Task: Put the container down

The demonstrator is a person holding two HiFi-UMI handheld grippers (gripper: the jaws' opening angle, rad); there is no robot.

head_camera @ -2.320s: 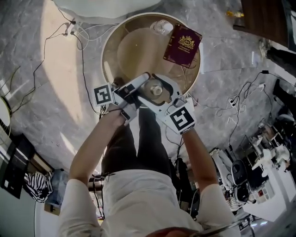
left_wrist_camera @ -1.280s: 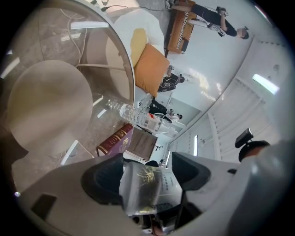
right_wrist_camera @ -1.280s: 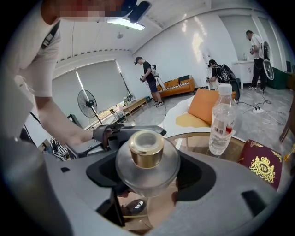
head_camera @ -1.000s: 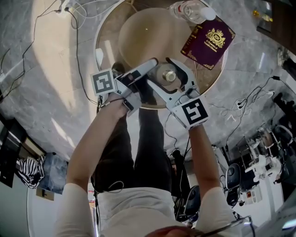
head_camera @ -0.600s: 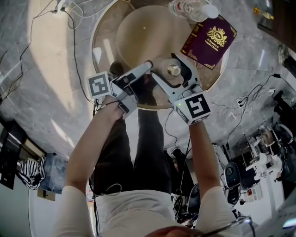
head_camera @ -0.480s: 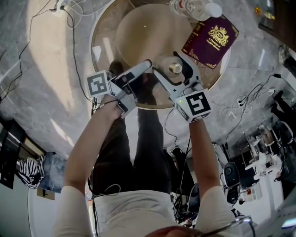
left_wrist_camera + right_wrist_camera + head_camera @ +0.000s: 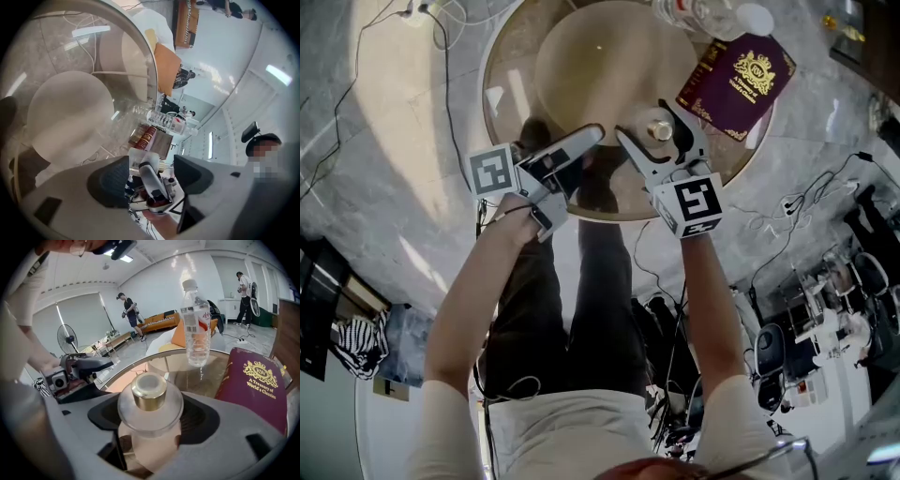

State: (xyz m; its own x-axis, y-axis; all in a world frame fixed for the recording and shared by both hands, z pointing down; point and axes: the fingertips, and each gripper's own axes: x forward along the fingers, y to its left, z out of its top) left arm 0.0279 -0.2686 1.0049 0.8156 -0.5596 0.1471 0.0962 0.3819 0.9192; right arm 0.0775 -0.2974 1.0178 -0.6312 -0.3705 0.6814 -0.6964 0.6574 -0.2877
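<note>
The container (image 7: 659, 125) is a small clear jar with a gold cap (image 7: 149, 389). My right gripper (image 7: 648, 122) is shut on it and holds it upright over the near right part of the round glass table (image 7: 500, 66). I cannot tell whether it touches the glass. In the right gripper view the jar fills the space between the jaws of the right gripper (image 7: 152, 416). My left gripper (image 7: 587, 139) hangs open to the left, apart from the jar. Between the jaws of the left gripper (image 7: 150, 176) there is nothing, and the jar (image 7: 139, 161) shows beyond them.
A maroon book (image 7: 737, 75) lies on the table's far right, just beyond the jar, also seen as the book (image 7: 255, 383). A clear water bottle (image 7: 712, 15) stands behind it, bottle (image 7: 196, 329). Cables (image 7: 356, 47) trail over the marble floor. People stand far back in the room.
My right gripper has carried the container farther over the table, toward the book. The left gripper, close beside the container earlier, now stands apart from it.
</note>
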